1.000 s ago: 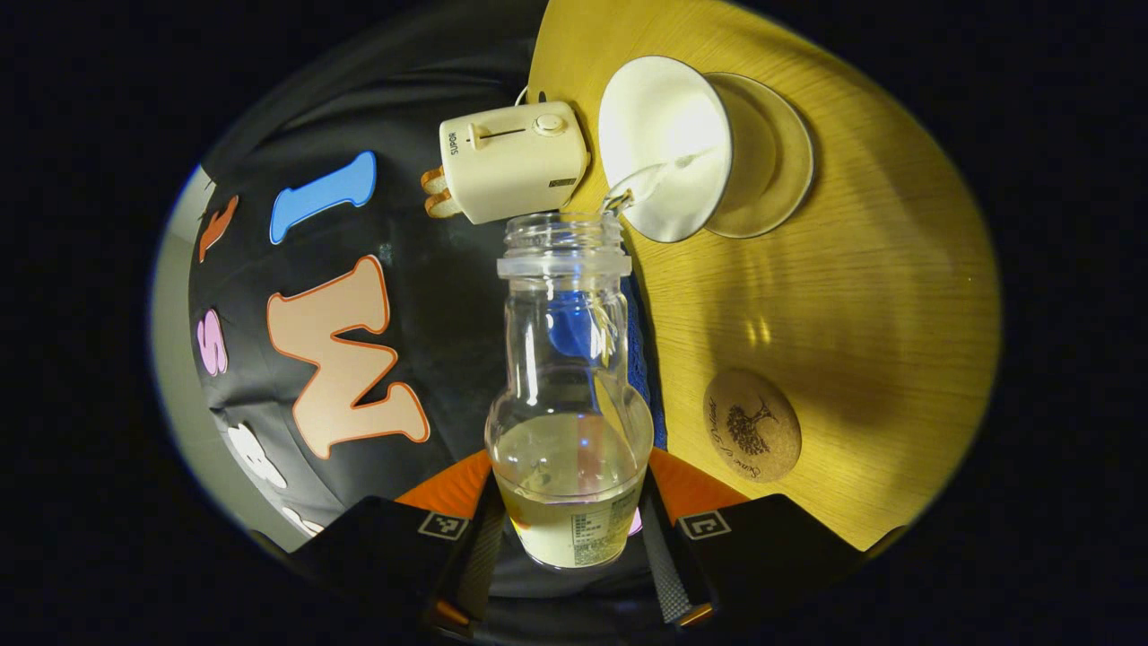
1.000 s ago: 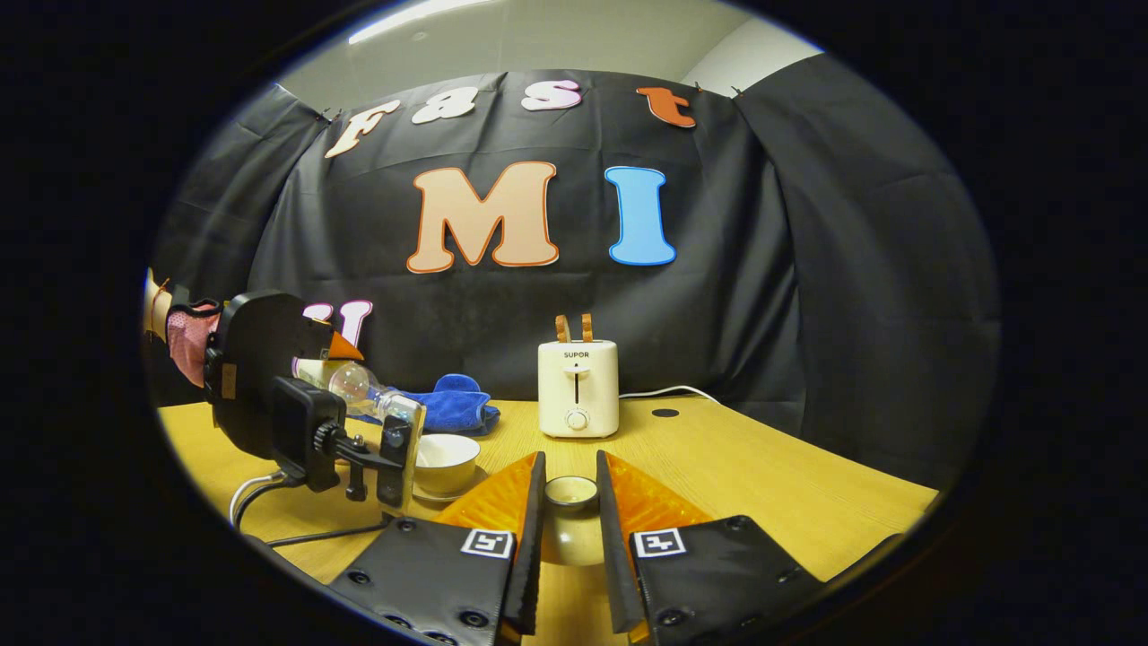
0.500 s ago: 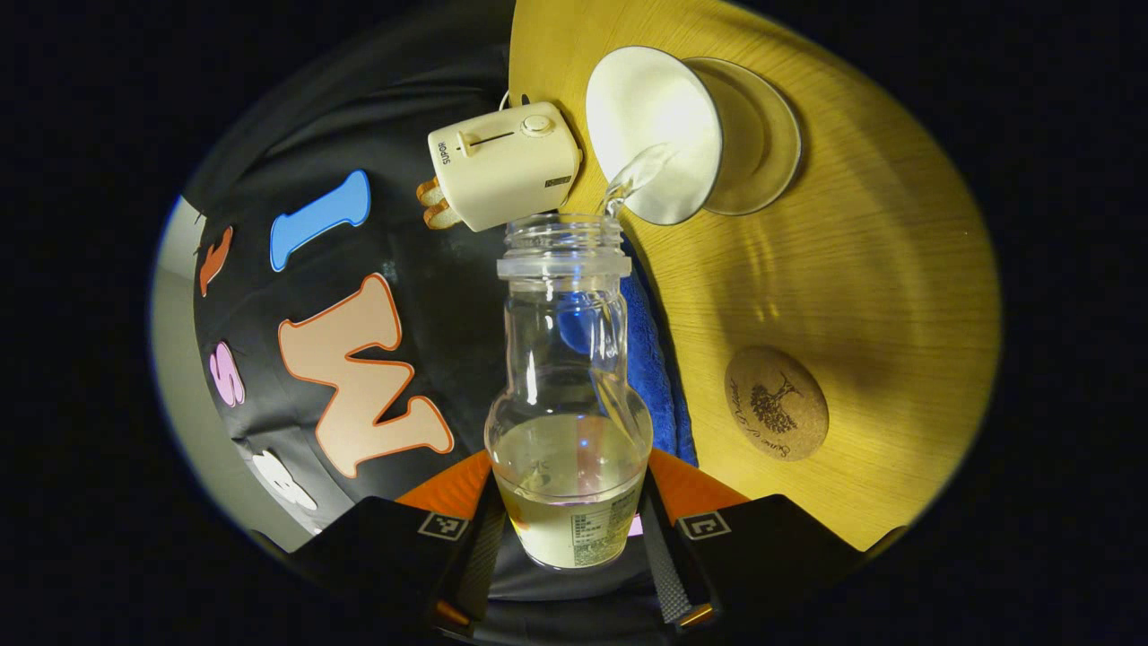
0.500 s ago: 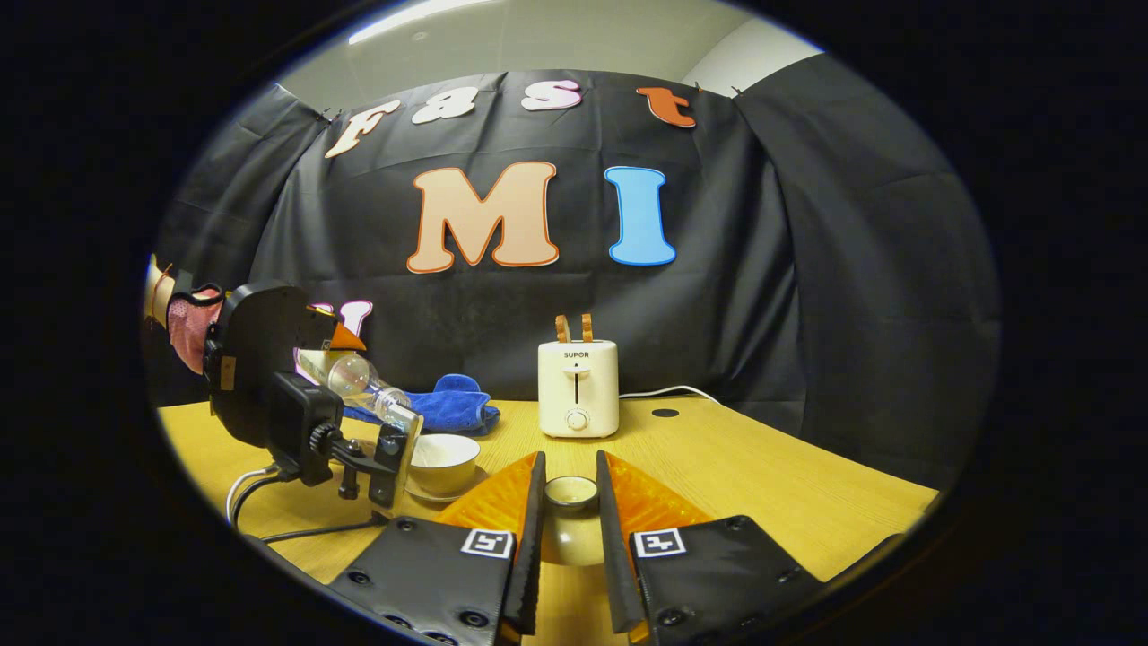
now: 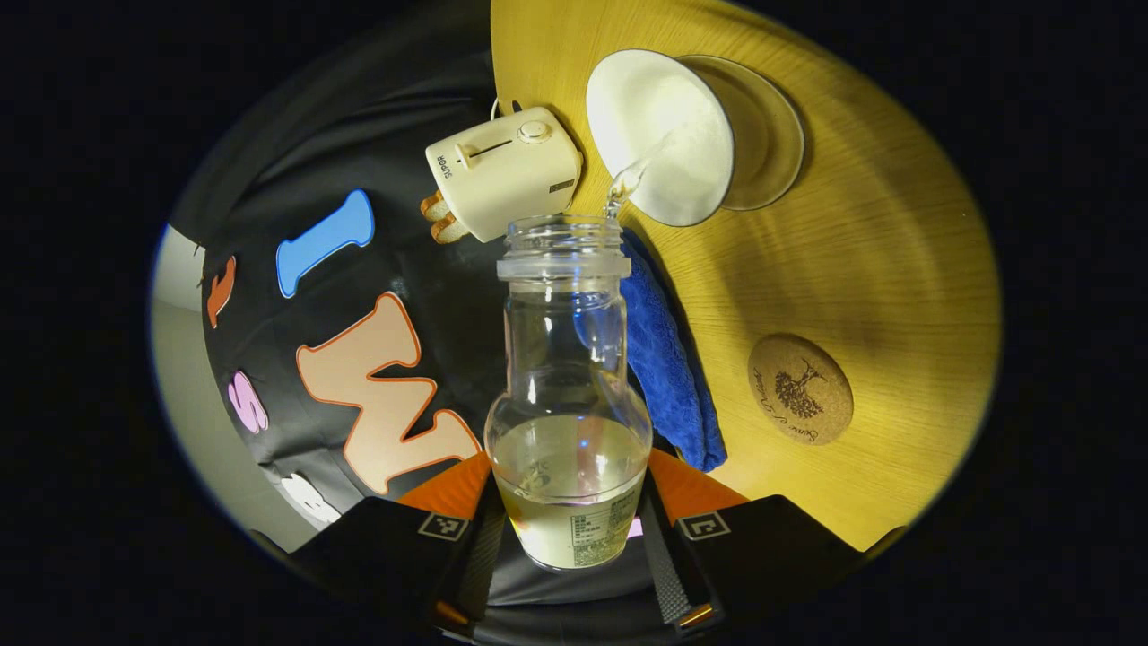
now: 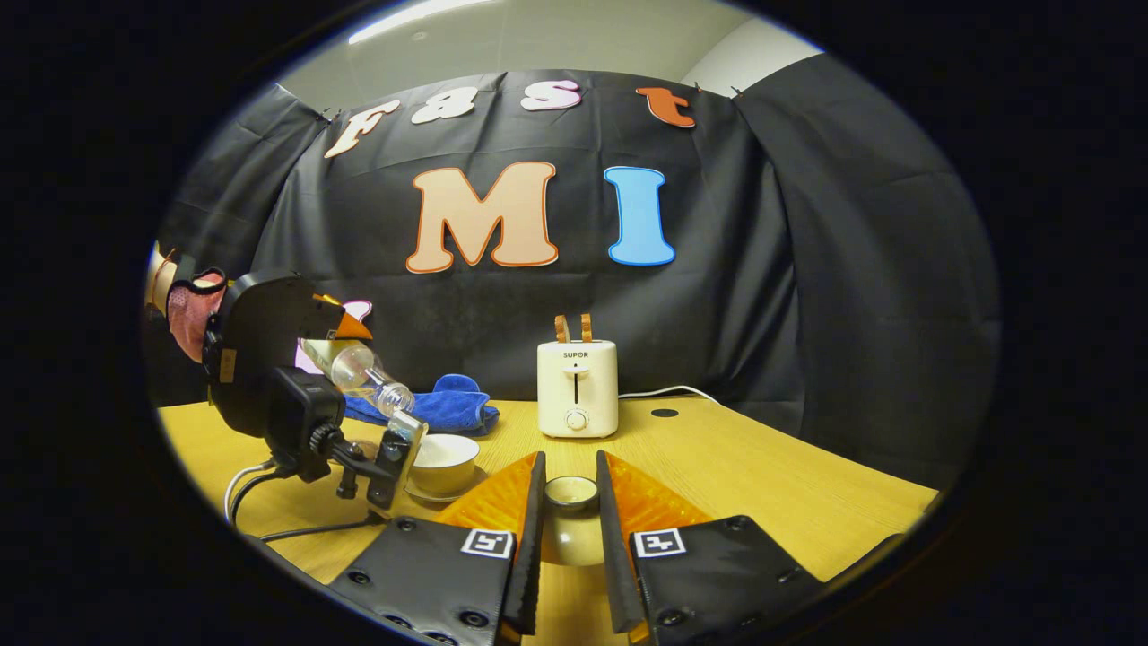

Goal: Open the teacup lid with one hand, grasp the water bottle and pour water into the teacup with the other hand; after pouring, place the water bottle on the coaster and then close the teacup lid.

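My left gripper (image 5: 570, 529) is shut on a clear uncapped water bottle (image 5: 569, 395), tipped toward the white teacup (image 5: 659, 135) on its saucer (image 5: 771, 135). A thin stream of water runs from the bottle's mouth into the cup. The bottle is still partly filled. A round cork coaster (image 5: 800, 389) lies on the table to the right. In the right gripper view my right gripper (image 6: 570, 520) is shut on the teacup lid (image 6: 571, 531), held above the table. There the left gripper (image 6: 269, 377) tilts the bottle (image 6: 363, 372) over the teacup (image 6: 441, 461).
A cream toaster (image 6: 578, 387) with toast stands at the back of the wooden table (image 6: 762, 484), its cord trailing right. A blue cloth (image 6: 448, 405) lies behind the teacup. A hand in a mesh glove (image 6: 184, 314) holds the left gripper; a white cable (image 6: 247, 489) runs below it.
The left gripper has swung a little, so the coaster and blue cloth shifted in its view and the bottle sits slightly higher. Water keeps pouring. The right gripper has not moved.
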`<state>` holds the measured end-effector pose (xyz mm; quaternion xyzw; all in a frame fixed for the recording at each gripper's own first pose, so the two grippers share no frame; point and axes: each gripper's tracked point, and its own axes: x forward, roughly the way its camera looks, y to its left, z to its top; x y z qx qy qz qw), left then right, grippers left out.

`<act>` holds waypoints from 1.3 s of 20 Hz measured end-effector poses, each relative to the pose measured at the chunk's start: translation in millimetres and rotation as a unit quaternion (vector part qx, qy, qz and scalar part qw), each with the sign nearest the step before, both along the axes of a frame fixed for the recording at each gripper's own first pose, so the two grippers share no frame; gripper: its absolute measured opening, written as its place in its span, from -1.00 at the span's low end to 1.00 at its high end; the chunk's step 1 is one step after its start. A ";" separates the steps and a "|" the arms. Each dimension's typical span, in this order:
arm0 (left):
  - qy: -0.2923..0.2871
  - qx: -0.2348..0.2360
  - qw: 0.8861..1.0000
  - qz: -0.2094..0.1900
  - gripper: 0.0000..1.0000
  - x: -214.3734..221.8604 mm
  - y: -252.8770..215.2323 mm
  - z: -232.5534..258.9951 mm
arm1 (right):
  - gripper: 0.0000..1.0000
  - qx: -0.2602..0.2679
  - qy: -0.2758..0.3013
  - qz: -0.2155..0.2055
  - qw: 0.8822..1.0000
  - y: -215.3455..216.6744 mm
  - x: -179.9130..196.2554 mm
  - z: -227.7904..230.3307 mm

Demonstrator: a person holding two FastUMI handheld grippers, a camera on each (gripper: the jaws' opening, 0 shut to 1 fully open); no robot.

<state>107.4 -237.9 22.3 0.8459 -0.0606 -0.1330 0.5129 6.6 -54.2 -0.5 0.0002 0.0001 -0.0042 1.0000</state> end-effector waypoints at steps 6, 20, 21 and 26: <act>-0.022 0.020 1.000 -0.012 0.38 0.2 -3.5 4.1 | -0.31 0.000 0.000 0.000 1.000 0.1 0.0 -0.1; 0.098 -0.247 0.964 0.010 0.37 8.5 -1.5 -35.5 | -0.31 0.000 0.000 0.000 1.000 0.3 0.4 -0.3; 0.106 -0.291 0.951 0.012 0.36 7.0 -2.0 -38.7 | -0.31 0.000 0.000 0.000 1.000 0.2 0.3 -0.7; 0.165 -0.515 0.840 0.036 0.36 -2.3 -1.5 -36.4 | -0.31 0.000 0.001 0.000 1.000 0.4 -0.3 -0.3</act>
